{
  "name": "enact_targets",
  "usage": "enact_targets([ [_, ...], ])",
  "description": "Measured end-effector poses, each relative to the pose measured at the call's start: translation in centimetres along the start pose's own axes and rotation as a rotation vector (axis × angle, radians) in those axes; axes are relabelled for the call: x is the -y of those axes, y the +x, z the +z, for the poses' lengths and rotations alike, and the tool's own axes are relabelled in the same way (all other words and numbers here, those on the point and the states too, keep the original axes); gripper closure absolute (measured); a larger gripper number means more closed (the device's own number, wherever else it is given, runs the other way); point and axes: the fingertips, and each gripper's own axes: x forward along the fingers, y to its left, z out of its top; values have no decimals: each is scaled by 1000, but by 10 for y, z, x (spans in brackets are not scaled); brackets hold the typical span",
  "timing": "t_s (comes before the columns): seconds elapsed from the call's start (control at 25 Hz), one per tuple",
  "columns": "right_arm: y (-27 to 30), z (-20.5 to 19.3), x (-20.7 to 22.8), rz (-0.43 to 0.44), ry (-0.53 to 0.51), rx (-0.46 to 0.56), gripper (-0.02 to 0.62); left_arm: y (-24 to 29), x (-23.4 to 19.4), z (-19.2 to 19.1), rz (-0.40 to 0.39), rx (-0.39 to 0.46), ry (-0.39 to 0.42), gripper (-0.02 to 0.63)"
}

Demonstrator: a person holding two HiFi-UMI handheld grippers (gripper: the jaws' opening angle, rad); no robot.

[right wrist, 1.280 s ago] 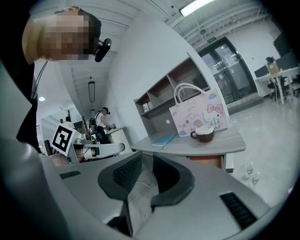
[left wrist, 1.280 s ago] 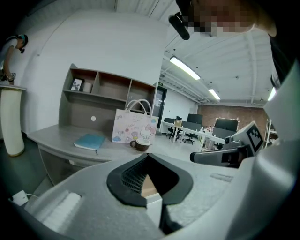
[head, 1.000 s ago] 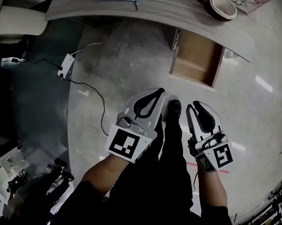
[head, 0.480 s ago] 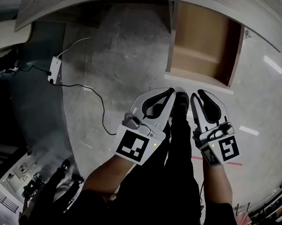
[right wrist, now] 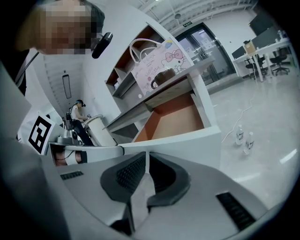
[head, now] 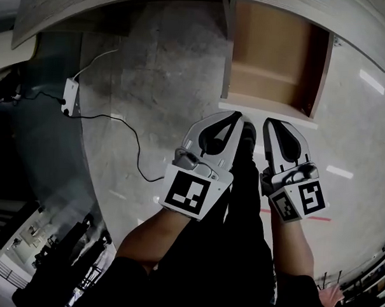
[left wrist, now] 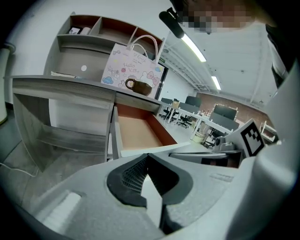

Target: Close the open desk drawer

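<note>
The open desk drawer (head: pixel 273 58) juts out from under the desktop at the upper right of the head view, its brown inside bare. Its pale front panel (head: pixel 269 111) faces me. My left gripper (head: pixel 236 117) is shut and empty, with its tip just short of that panel. My right gripper (head: pixel 269 124) is beside it, also shut and empty, just below the panel. In the left gripper view the drawer (left wrist: pixel 136 132) lies straight beyond the left gripper (left wrist: pixel 148 156). In the right gripper view the front panel (right wrist: pixel 187 140) stands right behind the right gripper (right wrist: pixel 146 154).
A power strip (head: pixel 70 95) and its black cable (head: pixel 131 135) lie on the floor at left. The person's dark trouser legs (head: pixel 241 209) and a shoe (head: pixel 247 134) are under the grippers. A pink gift bag (left wrist: pixel 131 70) and a mug (left wrist: pixel 138 86) stand on the desktop. Two bottles (right wrist: pixel 243 138) stand on the floor.
The view has closed in on the desk, so the drawer is larger and nearer. Both grippers have moved forward to the drawer's front panel and stayed shut.
</note>
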Motion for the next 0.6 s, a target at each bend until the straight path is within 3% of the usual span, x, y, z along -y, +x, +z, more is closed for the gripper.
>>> enact_targets([
  [0.32, 6, 62, 10, -42, -20, 147, 558, 2, -11, 32, 39, 85, 1, 601],
  [0.4, -4, 51, 3, -19, -34, 114, 558, -2, -8, 22, 39, 75, -7, 601],
  [0.6, -9, -30, 16, -28, 17, -49, 558, 9, 2, -36, -21, -24, -25, 601],
])
